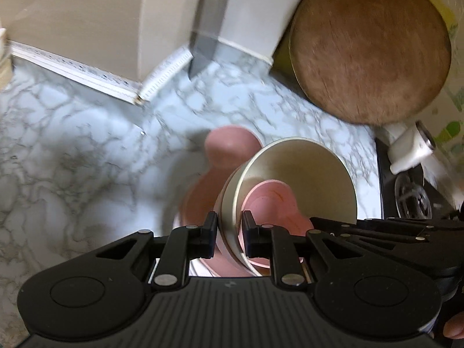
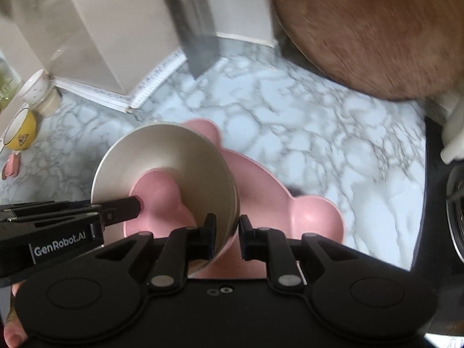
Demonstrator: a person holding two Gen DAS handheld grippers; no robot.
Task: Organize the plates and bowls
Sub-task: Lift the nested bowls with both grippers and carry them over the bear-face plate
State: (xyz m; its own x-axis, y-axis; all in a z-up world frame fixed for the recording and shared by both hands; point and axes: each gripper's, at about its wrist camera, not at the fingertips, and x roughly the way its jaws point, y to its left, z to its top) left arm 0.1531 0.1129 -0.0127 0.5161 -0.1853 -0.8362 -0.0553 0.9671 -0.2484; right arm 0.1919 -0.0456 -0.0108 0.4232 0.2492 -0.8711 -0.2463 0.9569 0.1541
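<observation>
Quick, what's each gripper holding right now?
Left gripper: jaws closed on the beige bowl rim.
Right gripper: jaws closed on the same bowl's opposite rim.

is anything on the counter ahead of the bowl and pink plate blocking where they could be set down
Nothing visible does. Both grippers, left gripper and right gripper, pinch the rim of the cream bowl with the pink plate under it. The marble counter directly beyond them is bare; the round wooden board leans further back right.
</observation>
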